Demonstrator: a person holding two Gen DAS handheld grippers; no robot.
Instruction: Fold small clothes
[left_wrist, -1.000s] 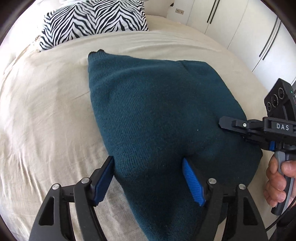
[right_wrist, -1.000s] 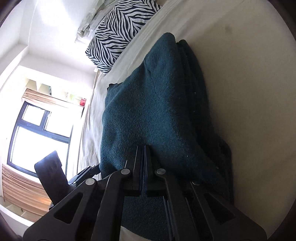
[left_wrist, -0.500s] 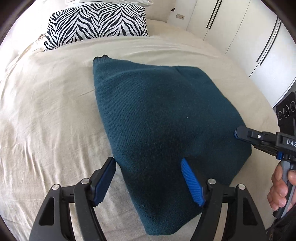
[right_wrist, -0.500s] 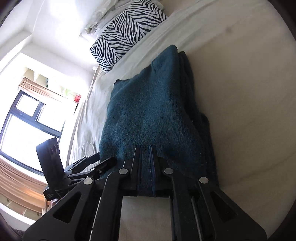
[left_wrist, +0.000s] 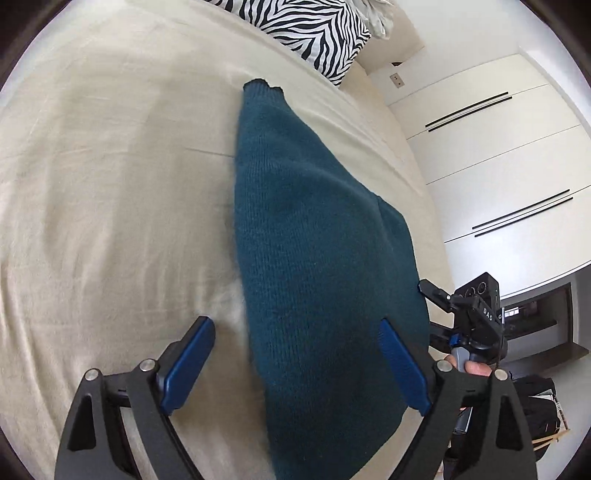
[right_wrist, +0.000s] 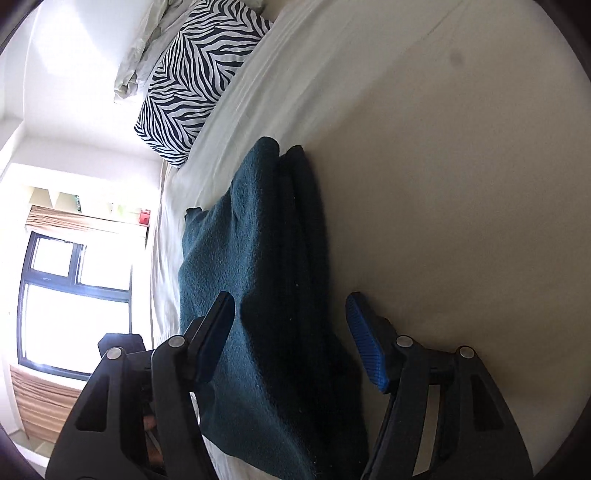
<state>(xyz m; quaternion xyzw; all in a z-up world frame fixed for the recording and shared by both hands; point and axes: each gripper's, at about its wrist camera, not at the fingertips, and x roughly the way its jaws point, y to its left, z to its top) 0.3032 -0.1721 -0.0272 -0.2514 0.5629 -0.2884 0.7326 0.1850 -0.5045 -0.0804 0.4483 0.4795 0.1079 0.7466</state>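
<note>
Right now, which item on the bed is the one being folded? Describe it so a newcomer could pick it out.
Start at the big bed with the cream sheet; a zebra-striped pillow lies at its head. Below that pillow lies the dark teal knit sweater, folded into a long stack. It is the only dark, plain-coloured garment on the sheet.

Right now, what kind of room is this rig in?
Most likely a bedroom: a bed with a beige sheet, a zebra-print pillow at its head, and tall white wardrobe doors beside it.
</note>
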